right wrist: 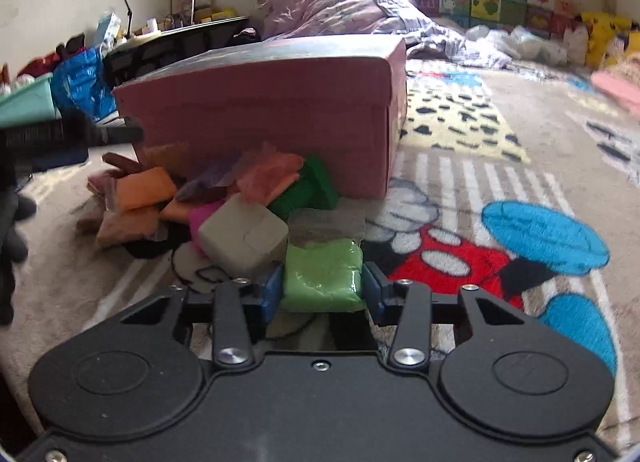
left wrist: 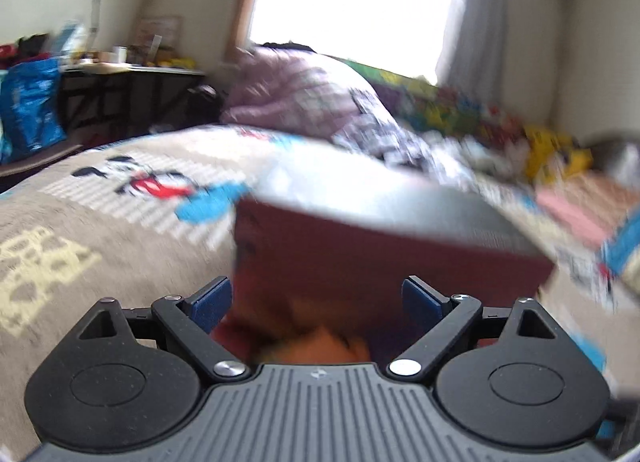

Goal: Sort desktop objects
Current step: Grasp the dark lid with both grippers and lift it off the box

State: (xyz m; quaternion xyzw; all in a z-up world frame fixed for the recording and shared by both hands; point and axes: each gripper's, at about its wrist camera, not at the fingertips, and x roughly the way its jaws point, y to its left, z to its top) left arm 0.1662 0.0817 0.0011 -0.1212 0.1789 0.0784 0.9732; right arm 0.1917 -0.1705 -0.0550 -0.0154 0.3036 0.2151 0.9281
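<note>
Grip on the light-green clay packet [right wrist: 323,276] looks sound: the right claw [right wrist: 323,289] clenches it between both blue pads, low over the cartoon-print blanket [right wrist: 520,165], just before the pile of coloured packets [right wrist: 208,197] and pink cardboard box [right wrist: 264,101]. Lift it straight, clearing the grey cube [right wrist: 242,240] touching its left. The left claw [left wrist: 316,302] hangs released near the box, blurred.

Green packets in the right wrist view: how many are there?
2. A light green packet sits between the right claw pads; a dark green packet lies against the pink box. Others may be buried.
</note>
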